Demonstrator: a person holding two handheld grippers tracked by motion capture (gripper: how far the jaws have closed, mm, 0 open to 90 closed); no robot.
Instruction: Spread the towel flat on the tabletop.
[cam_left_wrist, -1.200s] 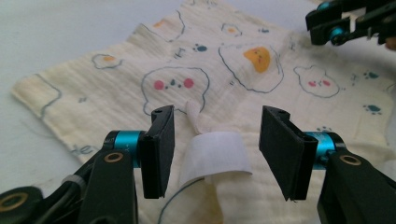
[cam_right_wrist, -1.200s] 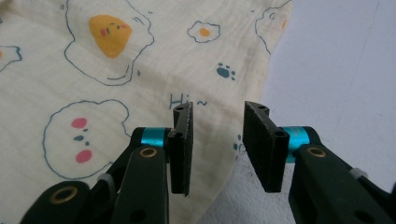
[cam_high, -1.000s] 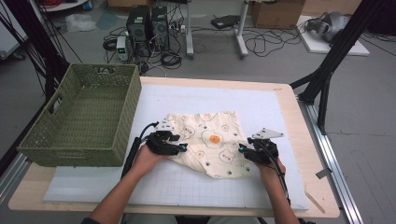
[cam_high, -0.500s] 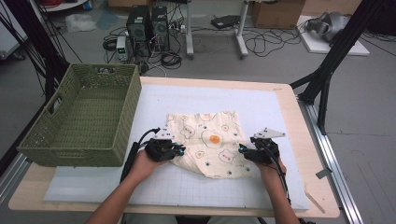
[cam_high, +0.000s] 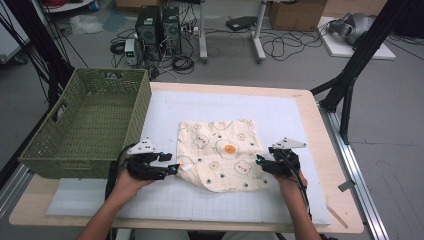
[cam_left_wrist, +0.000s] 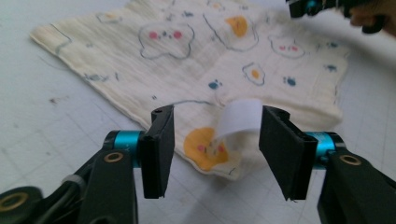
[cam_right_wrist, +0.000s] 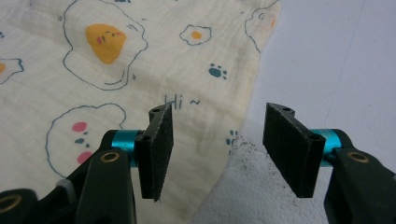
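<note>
In the high view, the cream printed cloth (cam_high: 222, 152) lies spread flat on the white mat (cam_high: 295, 120), between the two grippers, with the green woven basket (cam_high: 85, 125) standing well off to the left of the mat. The left gripper (cam_high: 175, 168) sits just beside the cloth's near left corner, its jaws pointing at that corner, and the right gripper (cam_high: 259, 160) sits at the cloth's right edge, jaws pointing inward over the fabric. In the left gripper view, the left gripper (cam_left_wrist: 215, 135) has just been opening its jaws, which now stand apart with a clear gap; the cloth's corner, printed with an orange egg figure, lies on the mat just ahead of and between them, and a small white label (cam_left_wrist: 240, 116) sewn to that corner curls up in the gap, nearer the right-hand jaw, with neither pad pressing on it. The rest of the cloth (cam_left_wrist: 196, 51) stretches away beyond the jaws, and the other gripper shows at the far top corner. In the right gripper view, the right gripper (cam_right_wrist: 217, 135) holds its jaws apart with nothing between them; the left-hand jaw stands over the cloth (cam_right_wrist: 140, 60), the right-hand jaw over bare mat (cam_right_wrist: 336, 60), and the cloth's edge runs down through the gap between them.
</note>
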